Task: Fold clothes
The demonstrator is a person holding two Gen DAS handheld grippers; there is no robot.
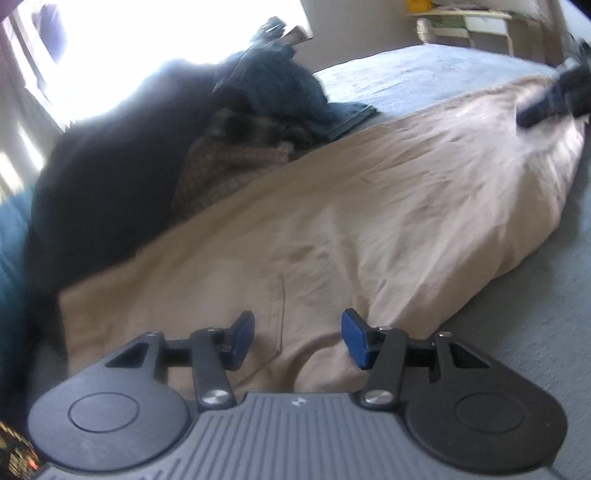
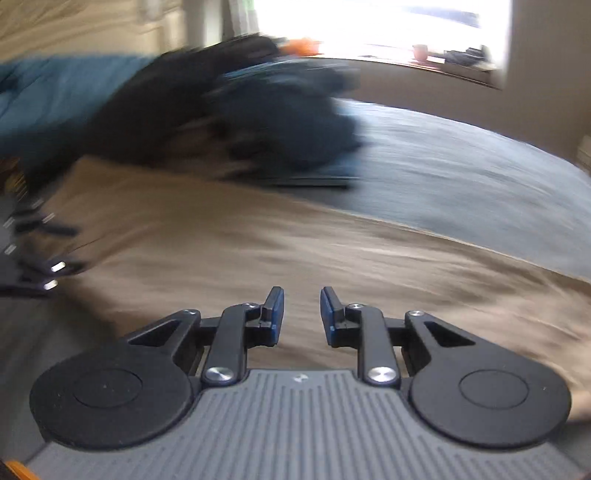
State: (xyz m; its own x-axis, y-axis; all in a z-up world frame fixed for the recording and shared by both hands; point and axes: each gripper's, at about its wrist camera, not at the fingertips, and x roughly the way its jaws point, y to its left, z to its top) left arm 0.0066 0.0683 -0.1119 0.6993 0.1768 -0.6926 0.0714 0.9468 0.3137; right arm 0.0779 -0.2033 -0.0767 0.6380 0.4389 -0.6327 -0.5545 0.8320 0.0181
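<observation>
A tan pair of trousers (image 1: 332, 206) lies spread across the grey bed cover, with a back pocket seam near its near end. My left gripper (image 1: 297, 341) is open and empty, just above that near end. My right gripper (image 2: 302, 317) is open and empty over the other end of the tan trousers (image 2: 258, 243); it also shows at the far right of the left wrist view (image 1: 546, 99). The left gripper appears blurred at the left edge of the right wrist view (image 2: 40, 254).
A heap of dark clothes (image 1: 155, 155) with blue jeans (image 1: 288, 92) lies behind the trousers, also in the right wrist view (image 2: 236, 110). The grey bed cover (image 1: 424, 70) stretches beyond. A bright window (image 2: 369, 26) and a small table (image 1: 465, 22) stand farther off.
</observation>
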